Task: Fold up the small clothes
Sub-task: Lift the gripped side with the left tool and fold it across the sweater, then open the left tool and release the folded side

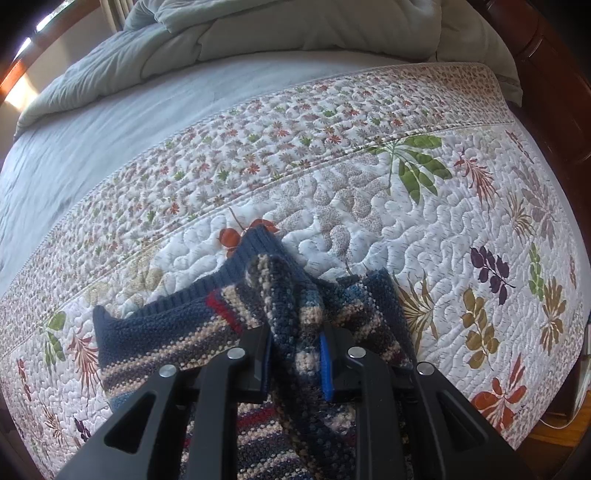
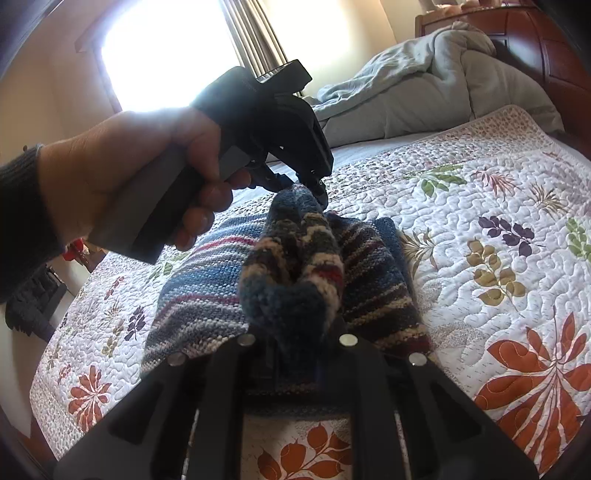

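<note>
Right gripper (image 2: 295, 354) jaws' tips buried in bunched striped knit (image 2: 291, 280)

Bright window (image 2: 162, 55) w/ curtain (image 2: 255, 33), wood headboard (image 2: 546, 48), quilted bed (image 1: 424, 229).

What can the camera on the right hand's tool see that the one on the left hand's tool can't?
Only the right wrist view shows the person's left hand holding the left tongs, plus a bright window.

Only the left wrist view shows the sweater's navy ribbed edge lying on the quilt.

Both show the striped knitted sweater, each tongs shut on a bunch of it, the flowered quilt and the rumpled grey duvet.
</note>
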A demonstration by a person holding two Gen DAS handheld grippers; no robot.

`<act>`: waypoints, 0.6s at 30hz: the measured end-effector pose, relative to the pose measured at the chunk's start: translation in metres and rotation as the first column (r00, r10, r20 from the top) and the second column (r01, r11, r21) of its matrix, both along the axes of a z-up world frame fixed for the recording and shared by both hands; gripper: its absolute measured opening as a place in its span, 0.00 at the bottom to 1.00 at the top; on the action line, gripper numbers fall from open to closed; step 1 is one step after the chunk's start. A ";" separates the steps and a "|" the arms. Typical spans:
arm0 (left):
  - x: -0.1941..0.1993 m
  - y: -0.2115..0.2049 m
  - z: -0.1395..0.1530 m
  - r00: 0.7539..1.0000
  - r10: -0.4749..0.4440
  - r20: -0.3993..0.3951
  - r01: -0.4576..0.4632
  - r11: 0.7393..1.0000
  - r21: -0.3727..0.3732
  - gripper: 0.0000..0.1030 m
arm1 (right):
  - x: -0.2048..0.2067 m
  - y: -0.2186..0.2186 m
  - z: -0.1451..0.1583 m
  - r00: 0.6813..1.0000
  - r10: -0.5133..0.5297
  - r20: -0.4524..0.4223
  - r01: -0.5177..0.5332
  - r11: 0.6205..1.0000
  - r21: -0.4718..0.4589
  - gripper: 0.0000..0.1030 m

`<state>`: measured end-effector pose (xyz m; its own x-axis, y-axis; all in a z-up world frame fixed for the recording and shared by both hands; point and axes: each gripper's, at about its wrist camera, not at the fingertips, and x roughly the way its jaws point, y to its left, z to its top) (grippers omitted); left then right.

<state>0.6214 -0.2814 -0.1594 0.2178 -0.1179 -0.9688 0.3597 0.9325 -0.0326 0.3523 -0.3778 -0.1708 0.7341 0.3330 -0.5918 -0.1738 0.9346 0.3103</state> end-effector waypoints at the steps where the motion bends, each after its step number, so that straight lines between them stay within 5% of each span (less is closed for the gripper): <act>1: 0.001 -0.001 -0.002 1.000 0.001 -0.003 -0.001 1.000 -0.003 0.20 | 0.000 -0.001 -0.001 1.000 0.000 -0.001 0.000 1.000 -0.002 0.11; 10: 0.003 -0.009 -0.024 1.000 0.007 -0.012 -0.007 1.000 -0.004 0.22 | 0.008 -0.014 -0.015 0.999 0.008 -0.043 -0.007 1.000 0.017 0.11; 15: 0.002 -0.011 -0.019 1.000 0.008 -0.011 -0.008 0.998 -0.062 0.39 | 0.012 -0.023 -0.026 0.996 0.029 -0.089 -0.021 0.996 0.089 0.11; 18: 0.006 -0.002 0.000 0.999 0.044 0.017 -0.042 0.992 -0.118 0.63 | 0.017 -0.036 -0.035 0.987 0.063 -0.149 -0.031 0.978 0.208 0.12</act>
<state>0.6273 -0.2837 -0.1592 0.2441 -0.2211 -0.9442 0.3207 0.9373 -0.1366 0.3688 -0.4142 -0.2057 0.6200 0.4904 -0.6125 -0.1508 0.8405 0.5204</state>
